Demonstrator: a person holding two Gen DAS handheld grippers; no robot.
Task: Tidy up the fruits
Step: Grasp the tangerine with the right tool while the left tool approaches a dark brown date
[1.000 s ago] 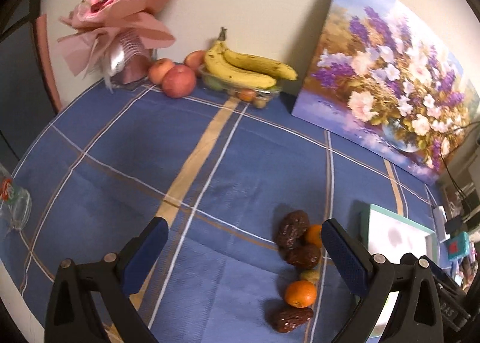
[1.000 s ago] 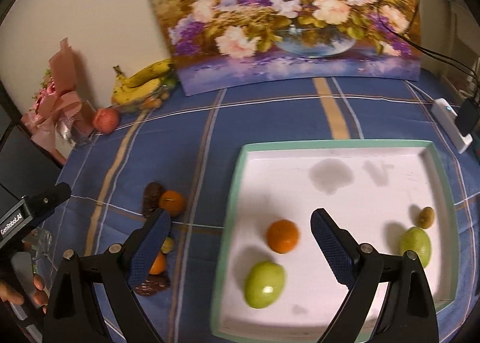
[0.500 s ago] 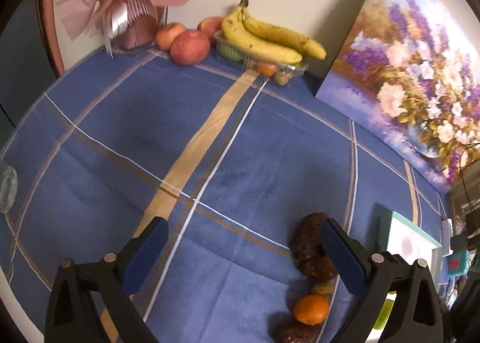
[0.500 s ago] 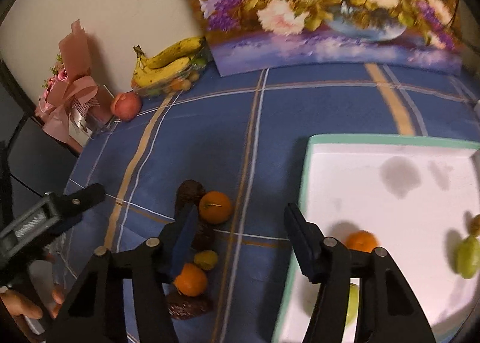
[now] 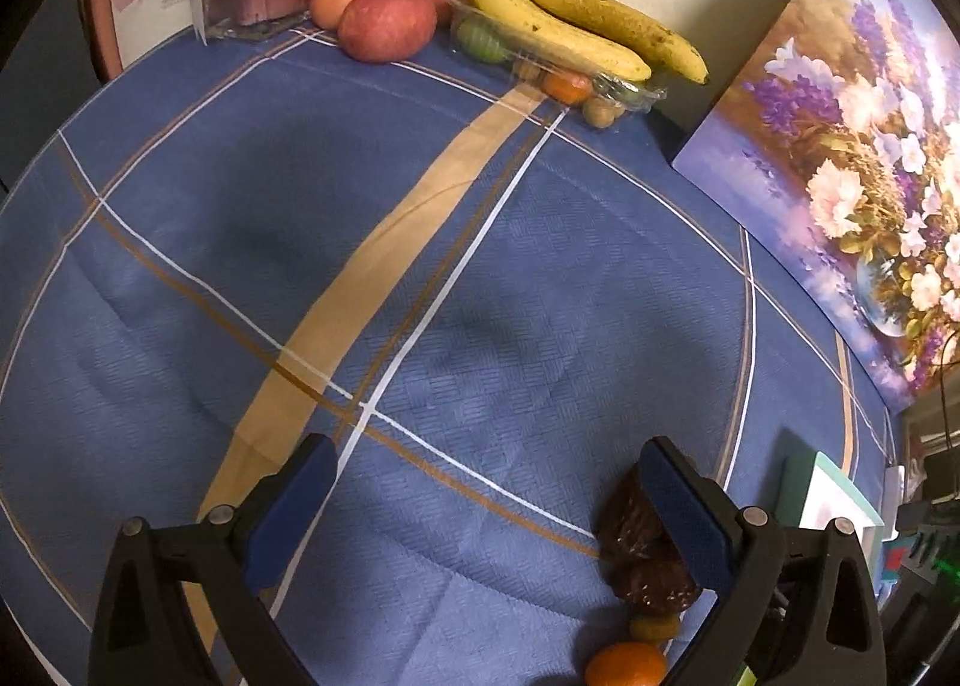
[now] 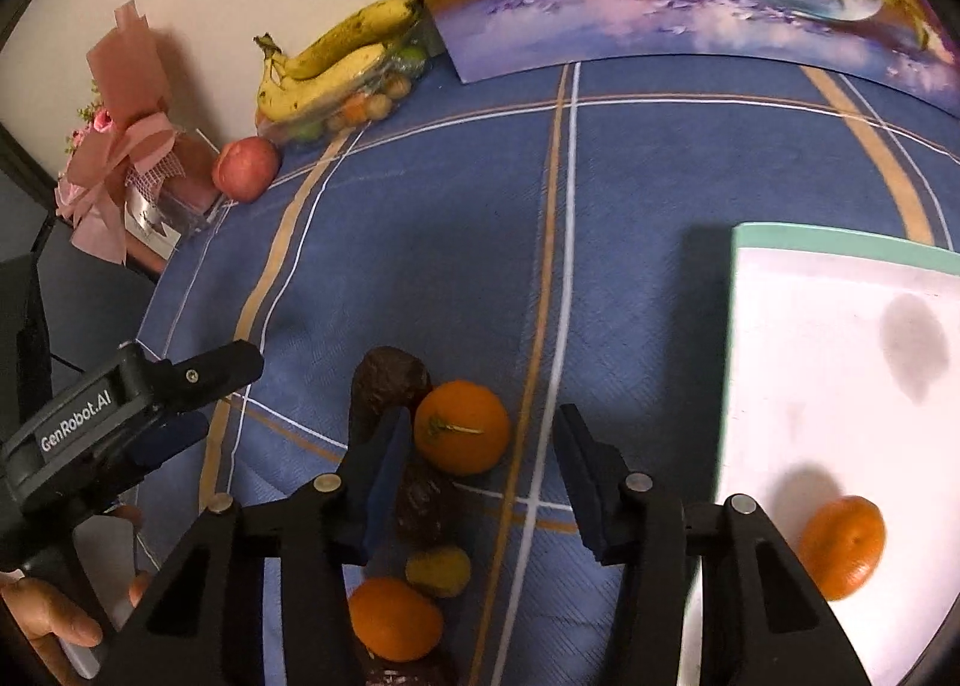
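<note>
A loose pile of fruit lies on the blue checked cloth: an orange [image 6: 461, 427], two dark dates [image 6: 390, 380] [image 6: 420, 500], a small yellow-green fruit [image 6: 438, 571] and a second orange [image 6: 395, 617]. My right gripper [image 6: 480, 422] hovers over the pile. Its jaws are closing with the first orange between them, and the pads do not press on it. My left gripper [image 5: 487, 446] stands wide open over bare cloth, its right finger just above the dates [image 5: 630, 518]. A green-rimmed white tray [image 6: 840, 248] on the right holds another orange [image 6: 843, 545].
At the back wall are bananas [image 5: 576, 20] on a clear box of small fruit, red apples [image 5: 387, 20], a pink bouquet [image 6: 120, 146] and a leaning flower painting [image 5: 852, 158]. A hand [image 6: 42, 620] holds the left gripper's body [image 6: 150, 392].
The right gripper swung left from over the tray to the loose fruit, came lower, and its jaws narrowed. The left gripper sank and tilted down toward the cloth, staying wide open.
</note>
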